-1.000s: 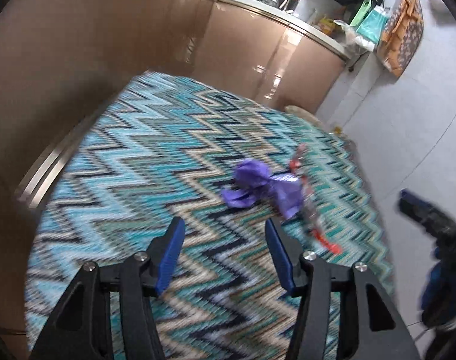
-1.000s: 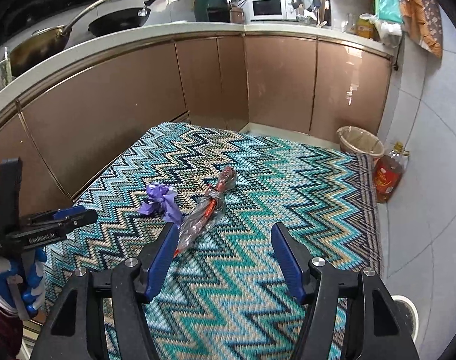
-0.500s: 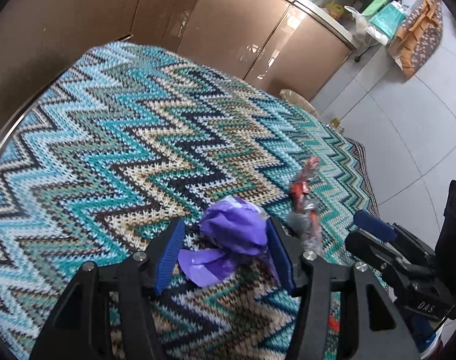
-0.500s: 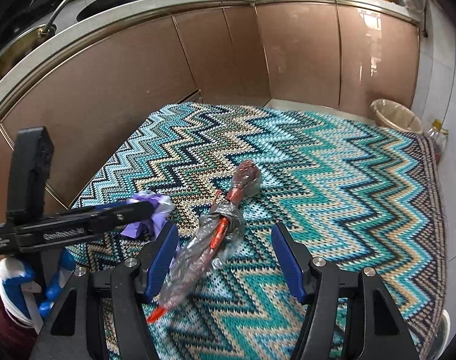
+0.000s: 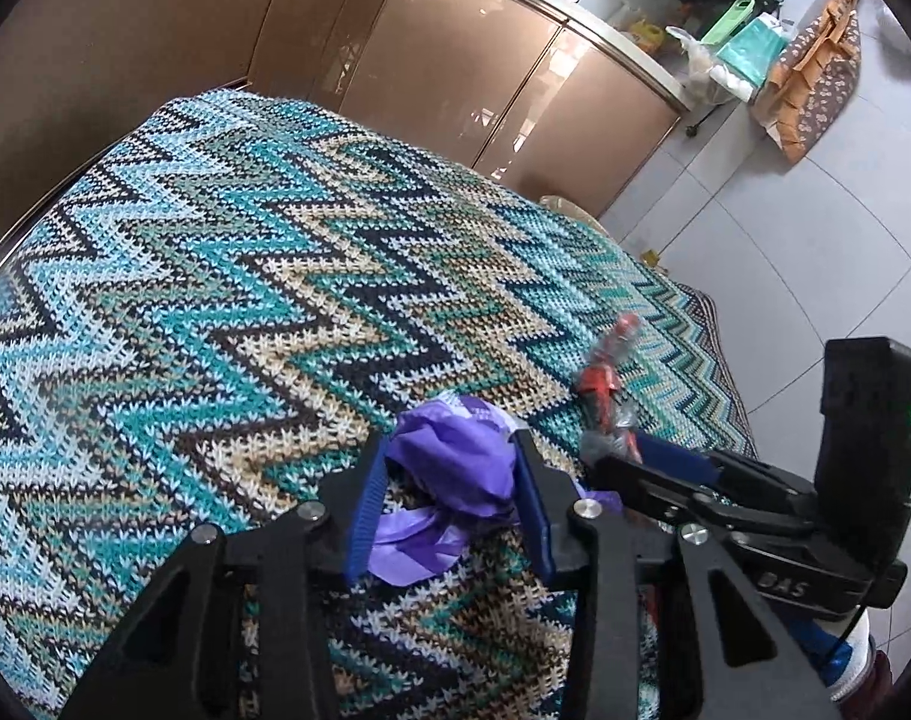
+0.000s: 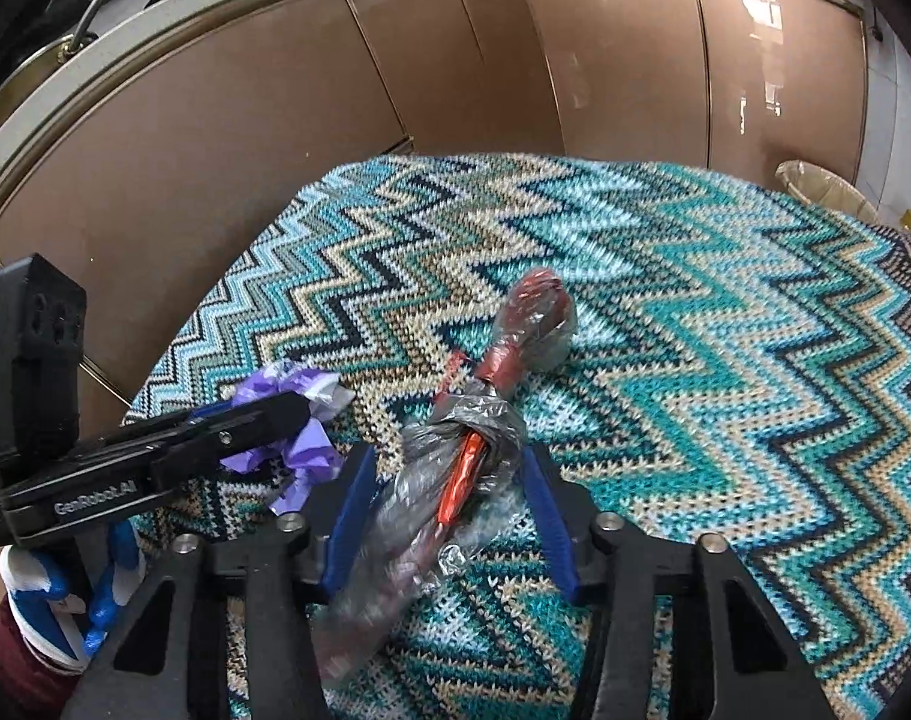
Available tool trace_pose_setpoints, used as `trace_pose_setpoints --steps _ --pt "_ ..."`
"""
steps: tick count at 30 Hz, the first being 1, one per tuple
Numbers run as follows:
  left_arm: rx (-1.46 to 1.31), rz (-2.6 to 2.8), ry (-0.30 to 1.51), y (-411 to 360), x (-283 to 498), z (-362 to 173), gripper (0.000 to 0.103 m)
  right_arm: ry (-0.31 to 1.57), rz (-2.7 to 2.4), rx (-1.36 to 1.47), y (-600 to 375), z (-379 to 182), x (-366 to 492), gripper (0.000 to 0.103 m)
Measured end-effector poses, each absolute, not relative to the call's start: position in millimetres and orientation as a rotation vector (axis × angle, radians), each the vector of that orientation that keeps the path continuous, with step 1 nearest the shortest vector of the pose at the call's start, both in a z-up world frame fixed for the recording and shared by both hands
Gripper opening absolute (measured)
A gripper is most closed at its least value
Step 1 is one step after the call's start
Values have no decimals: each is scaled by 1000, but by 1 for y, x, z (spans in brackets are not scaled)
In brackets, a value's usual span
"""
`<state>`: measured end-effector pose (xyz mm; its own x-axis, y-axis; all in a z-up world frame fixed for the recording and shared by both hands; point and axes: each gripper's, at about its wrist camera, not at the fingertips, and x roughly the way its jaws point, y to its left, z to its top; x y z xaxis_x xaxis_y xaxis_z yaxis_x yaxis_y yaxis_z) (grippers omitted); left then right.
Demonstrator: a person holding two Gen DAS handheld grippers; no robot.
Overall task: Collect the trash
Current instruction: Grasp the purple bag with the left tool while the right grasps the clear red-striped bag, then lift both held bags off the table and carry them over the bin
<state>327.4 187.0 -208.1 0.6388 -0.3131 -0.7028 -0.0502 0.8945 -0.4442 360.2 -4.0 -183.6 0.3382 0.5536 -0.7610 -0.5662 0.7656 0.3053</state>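
Closing left hand-held gripper (image 5: 449,480) on purple wrapper (image 5: 455,468), rug (image 5: 215,312) edge clear

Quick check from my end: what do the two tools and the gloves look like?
Both the left tool and the right tool are black frames with blue finger pads and silver screws. White lettering marks their sides. The gloves are blue and white, with a maroon sleeve.

On a zigzag-patterned rug (image 6: 665,360), the right gripper (image 6: 446,501) closes its blue jaws around a clear plastic wrapper (image 6: 455,456) with red inside, while the left gripper (image 6: 269,420) reaches crumpled purple plastic (image 6: 305,450) just beside it.
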Motion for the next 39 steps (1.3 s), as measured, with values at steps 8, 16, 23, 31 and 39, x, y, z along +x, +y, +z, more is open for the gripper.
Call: trace_pose_setpoints --steps 8,16,23,31,39 --pt "-458 -155 845 186 319 -204 32 965 733 11 -16 -182 353 18" --pt "-434 -146 815 181 285 -173 27 895 723 29 -46 -145 314 17" --pt "-383 -138 717 168 230 -115 26 796 698 61 -91 -98 262 17" --pt "-328 -131 607 148 171 -54 26 679 672 116 -141 -56 203 17" --pt "-265 -187 567 95 141 -19 26 587 627 178 -209 -39 162 17"
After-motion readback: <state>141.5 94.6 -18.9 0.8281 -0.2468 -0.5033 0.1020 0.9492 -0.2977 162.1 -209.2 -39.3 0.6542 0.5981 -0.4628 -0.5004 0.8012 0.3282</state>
